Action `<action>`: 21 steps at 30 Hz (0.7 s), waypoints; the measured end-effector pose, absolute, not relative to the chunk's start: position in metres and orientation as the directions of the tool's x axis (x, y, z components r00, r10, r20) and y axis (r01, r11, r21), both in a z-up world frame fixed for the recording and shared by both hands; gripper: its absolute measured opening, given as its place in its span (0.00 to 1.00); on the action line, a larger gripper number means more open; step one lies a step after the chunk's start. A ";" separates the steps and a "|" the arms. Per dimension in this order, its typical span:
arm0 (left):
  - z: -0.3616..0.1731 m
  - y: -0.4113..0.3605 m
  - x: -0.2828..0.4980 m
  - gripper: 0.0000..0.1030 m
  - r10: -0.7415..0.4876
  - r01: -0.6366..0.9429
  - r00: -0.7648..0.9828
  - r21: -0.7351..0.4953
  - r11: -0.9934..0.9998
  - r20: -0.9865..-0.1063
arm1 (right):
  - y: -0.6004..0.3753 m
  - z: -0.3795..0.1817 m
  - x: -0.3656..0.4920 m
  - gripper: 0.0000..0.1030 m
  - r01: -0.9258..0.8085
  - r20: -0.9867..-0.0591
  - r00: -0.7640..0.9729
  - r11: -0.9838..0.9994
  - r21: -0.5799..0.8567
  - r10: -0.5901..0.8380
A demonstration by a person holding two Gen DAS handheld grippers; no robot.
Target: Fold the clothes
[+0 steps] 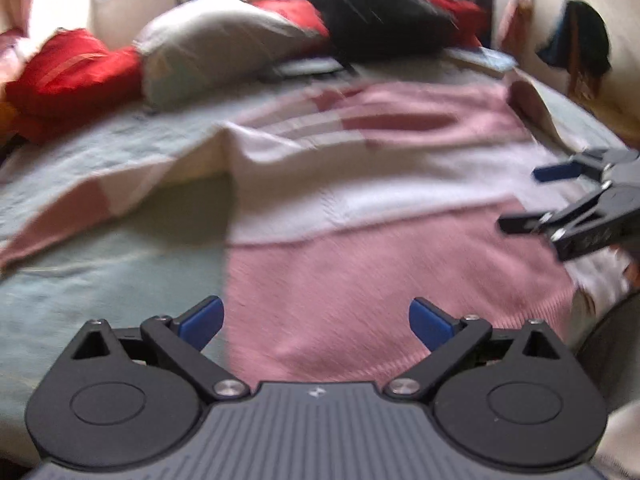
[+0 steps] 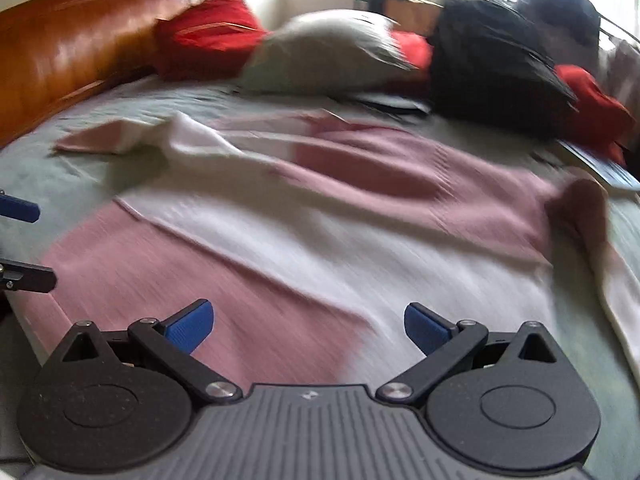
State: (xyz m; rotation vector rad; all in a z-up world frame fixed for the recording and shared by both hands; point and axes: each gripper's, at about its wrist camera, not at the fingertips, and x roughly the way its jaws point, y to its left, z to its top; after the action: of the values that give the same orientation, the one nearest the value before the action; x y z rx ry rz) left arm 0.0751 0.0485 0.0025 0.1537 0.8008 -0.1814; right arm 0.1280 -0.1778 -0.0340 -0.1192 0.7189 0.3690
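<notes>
A pink and white striped sweater (image 1: 360, 208) (image 2: 320, 220) lies spread flat on the bed, blurred by motion. One sleeve (image 1: 100, 200) (image 2: 120, 136) stretches out to the left, and the other (image 2: 580, 220) is bunched at the right. My left gripper (image 1: 316, 320) hovers open over the sweater's near left edge with nothing between its blue pads (image 1: 202, 322). It also shows at the left border of the right wrist view (image 2: 24, 242). My right gripper (image 2: 308, 326) stands open above the near hem, empty, and appears at the right of the left wrist view (image 1: 532, 198).
The pale green bedsheet (image 1: 80, 300) (image 2: 60, 176) surrounds the sweater. At the far side lie red pillows (image 1: 72, 76) (image 2: 208, 36), a grey-white pillow (image 1: 216, 48) (image 2: 324, 52) and a black bag (image 1: 376, 8) (image 2: 492, 72). A wooden headboard (image 2: 60, 52) is at the left.
</notes>
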 end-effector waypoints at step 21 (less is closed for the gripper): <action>0.009 0.130 0.060 0.96 -0.073 0.063 0.729 -0.040 0.997 -0.680 | -0.037 -0.065 0.141 1.00 -0.552 -0.752 0.540 0.834 0.022 0.378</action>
State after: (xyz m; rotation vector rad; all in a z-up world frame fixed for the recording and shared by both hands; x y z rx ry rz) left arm 0.0595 0.1299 0.0086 -0.0150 0.7501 -0.0749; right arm 0.1409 -0.0372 -0.0653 -0.2286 0.8334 0.5580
